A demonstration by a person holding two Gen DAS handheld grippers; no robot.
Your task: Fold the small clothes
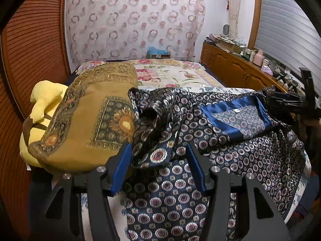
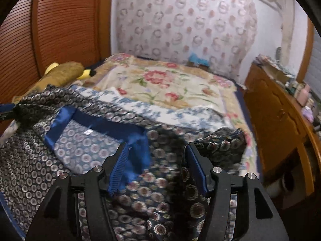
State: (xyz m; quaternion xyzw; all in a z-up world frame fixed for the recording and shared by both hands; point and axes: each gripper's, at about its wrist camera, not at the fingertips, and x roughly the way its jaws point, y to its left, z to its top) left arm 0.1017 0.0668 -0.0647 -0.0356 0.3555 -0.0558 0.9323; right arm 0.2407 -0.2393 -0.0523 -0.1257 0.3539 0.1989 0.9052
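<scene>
A navy garment with a round medallion print (image 1: 250, 146) lies spread on the bed, its blue satin neck facing (image 1: 236, 110) turned up. My left gripper (image 1: 158, 156) has its jaws wide apart around a bunched fold of the garment's left side. My right gripper (image 2: 156, 160) also has its jaws wide apart, over the same garment (image 2: 30, 160) near the blue facing (image 2: 112, 126); cloth lies between the fingers. The right gripper shows in the left wrist view (image 1: 284, 100) at the garment's far right corner. The right wrist view is blurred.
A mustard patterned cushion (image 1: 90, 120) and a yellow plush toy (image 1: 44, 98) lie on the left of the bed. A floral bedspread (image 1: 170, 72) covers the far half. A wooden cabinet (image 1: 236, 66) with clutter stands on the right. A slatted wooden door (image 1: 30, 40) is on the left.
</scene>
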